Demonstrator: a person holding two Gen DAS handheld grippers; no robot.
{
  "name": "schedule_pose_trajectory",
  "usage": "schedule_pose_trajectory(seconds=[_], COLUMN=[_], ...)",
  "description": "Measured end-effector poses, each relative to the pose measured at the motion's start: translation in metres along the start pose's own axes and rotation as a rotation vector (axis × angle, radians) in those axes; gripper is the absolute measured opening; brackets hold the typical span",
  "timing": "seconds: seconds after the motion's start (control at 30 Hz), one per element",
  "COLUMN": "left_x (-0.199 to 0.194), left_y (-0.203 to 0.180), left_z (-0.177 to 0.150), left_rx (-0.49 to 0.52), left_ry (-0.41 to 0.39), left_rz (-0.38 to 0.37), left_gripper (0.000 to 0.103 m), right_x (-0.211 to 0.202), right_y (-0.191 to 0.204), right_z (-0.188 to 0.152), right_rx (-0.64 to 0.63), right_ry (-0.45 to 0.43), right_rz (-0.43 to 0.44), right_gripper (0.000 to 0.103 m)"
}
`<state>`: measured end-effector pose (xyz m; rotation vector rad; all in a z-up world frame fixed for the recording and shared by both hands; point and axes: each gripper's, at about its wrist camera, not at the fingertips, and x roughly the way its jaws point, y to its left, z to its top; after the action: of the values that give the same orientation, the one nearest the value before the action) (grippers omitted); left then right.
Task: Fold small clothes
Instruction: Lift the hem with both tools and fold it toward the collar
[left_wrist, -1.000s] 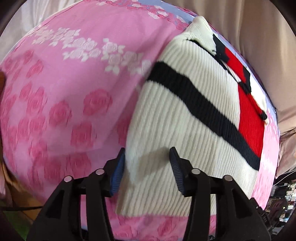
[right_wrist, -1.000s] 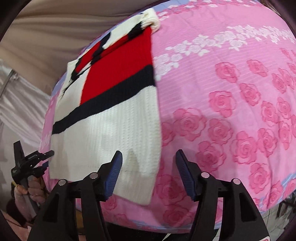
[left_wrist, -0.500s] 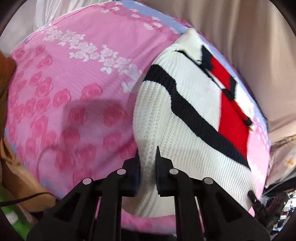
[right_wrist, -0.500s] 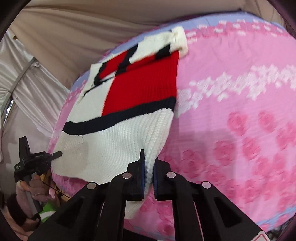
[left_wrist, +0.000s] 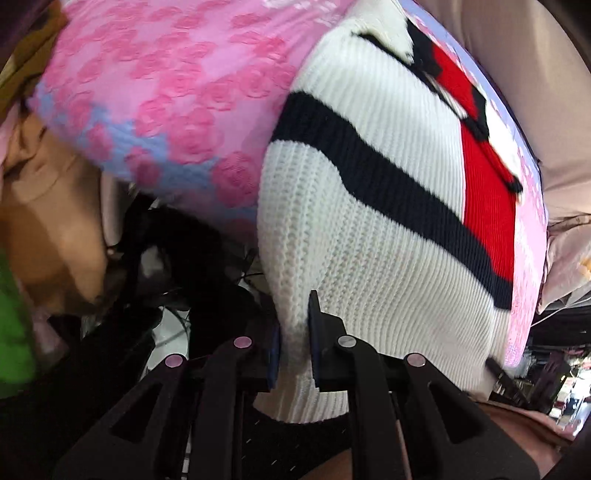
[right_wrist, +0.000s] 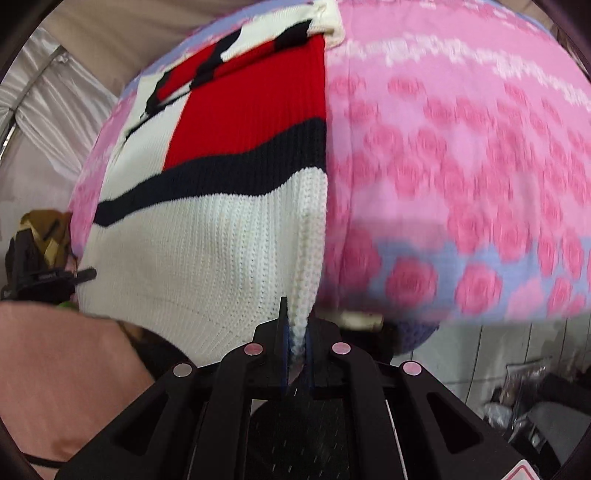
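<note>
Knitted, soft and likely limp, the sweater (left_wrist: 388, 236) is clamped at its near hem corners by the left gripper (left_wrist: 293, 343) and right gripper (right_wrist: 297, 345).

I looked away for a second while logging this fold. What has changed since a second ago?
Both tongs, open over the near hem then, have closed on the white knitted sweater with black stripe and red panel: left tongs at its left corner, right tongs at its right edge. Its hem is lifted and pulled off the pink rose-print bedsheet. The collar end stays flat.
</note>
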<state>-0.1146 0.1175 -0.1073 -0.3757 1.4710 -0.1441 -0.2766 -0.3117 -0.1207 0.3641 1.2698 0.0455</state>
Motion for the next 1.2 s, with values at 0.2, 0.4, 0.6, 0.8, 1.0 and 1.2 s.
schedule_pose_trajectory(seconds=[0.2,0.4,0.6,0.8,1.0,1.2], left_x=[-0.041,-0.074,-0.073,-0.028,-0.001,-0.032], left_y=[-0.024,-0.073,-0.122,-0.159,-0.163,-0.150], left_z=[0.011,0.093,0.199,0.287,0.324,0.286], left_rx=[0.042,0.090,0.095,0.097,0.065,0.182], left_ry=[-0.116,-0.337,-0.474,-0.465,-0.483,-0.535], left_rz=[-0.013,-0.131,-0.141,-0.007,0.091,0.069], left_gripper=[0.012,0.012,0.012,0.009,0.016,0.046], right_x=[-0.037,-0.078,-0.056,-0.011,-0.001,-0.033], right_y=[0.005,0.002,-0.005,-0.006,-0.003,0.005], right_z=[0.030,0.137,0.239,0.326,0.345,0.301], right_rx=[-0.004,0.074,0.192,0.281,0.290,0.206], right_ry=[-0.126,-0.445,-0.525,-0.472,-0.456,-0.583], right_rz=[0.043,0.149,0.177,0.121,-0.031,-0.085], right_gripper=[0.006,0.006,0.006,0.008,0.032,0.060])
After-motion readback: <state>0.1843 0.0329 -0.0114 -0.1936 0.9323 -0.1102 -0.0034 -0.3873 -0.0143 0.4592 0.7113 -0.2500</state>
